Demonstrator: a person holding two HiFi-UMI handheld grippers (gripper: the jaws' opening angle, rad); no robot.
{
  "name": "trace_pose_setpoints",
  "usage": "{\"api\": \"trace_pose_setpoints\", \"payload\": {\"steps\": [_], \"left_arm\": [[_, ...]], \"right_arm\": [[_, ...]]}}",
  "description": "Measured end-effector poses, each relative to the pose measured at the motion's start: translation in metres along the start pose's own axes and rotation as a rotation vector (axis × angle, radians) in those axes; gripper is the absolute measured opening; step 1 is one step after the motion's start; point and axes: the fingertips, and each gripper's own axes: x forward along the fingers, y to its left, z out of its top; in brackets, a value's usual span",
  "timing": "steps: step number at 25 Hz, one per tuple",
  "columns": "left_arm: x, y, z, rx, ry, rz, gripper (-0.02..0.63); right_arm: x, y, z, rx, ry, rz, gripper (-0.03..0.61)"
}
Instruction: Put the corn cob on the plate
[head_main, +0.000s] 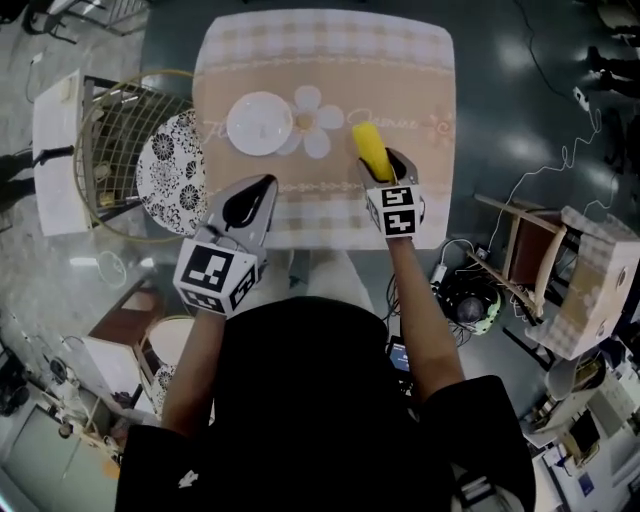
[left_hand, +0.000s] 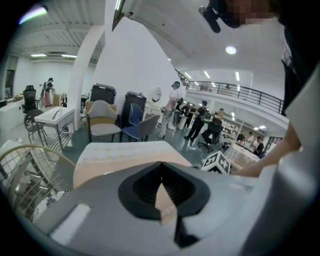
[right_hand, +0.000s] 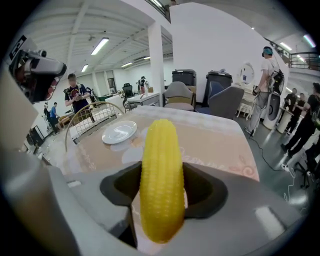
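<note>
A yellow corn cob (head_main: 369, 148) sticks out forward from my right gripper (head_main: 384, 163), which is shut on its near half above the table's front right part. In the right gripper view the cob (right_hand: 160, 165) stands between the two dark pads, pointing away over the cloth. The small white plate (head_main: 259, 123) lies empty on the cloth to the left of the cob and appears far left in the right gripper view (right_hand: 119, 132). My left gripper (head_main: 260, 188) hovers at the table's front left, its tips together with nothing between them (left_hand: 160, 169).
The table (head_main: 330, 215) wears a beige checked cloth with a white flower print (head_main: 315, 120). A round wire basket (head_main: 115, 150) and a black-and-white patterned plate (head_main: 172, 172) sit left of the table. A wooden chair (head_main: 530, 260) and cables lie to the right.
</note>
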Motion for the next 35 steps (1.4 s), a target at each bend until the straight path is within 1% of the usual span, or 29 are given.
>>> {"api": "trace_pose_setpoints", "payload": {"steps": [8,22,29,35], "left_arm": [[-0.019,0.032,-0.003,-0.039,-0.019,0.063,-0.006],[-0.051,0.085,-0.018,-0.097,-0.028,0.164,-0.006],[-0.063,0.106,-0.027,-0.111,-0.018,0.191,-0.006],[-0.07,0.123,-0.031,-0.122,-0.014,0.205,-0.006]], "right_arm": [[0.032,0.04,0.047,-0.066,-0.024,0.08,0.242],[0.091,0.117,0.1,-0.163,-0.024,0.214,0.242],[0.12,0.154,0.111,-0.202,-0.004,0.265,0.242],[0.141,0.176,0.115,-0.205,0.013,0.285,0.242]]}}
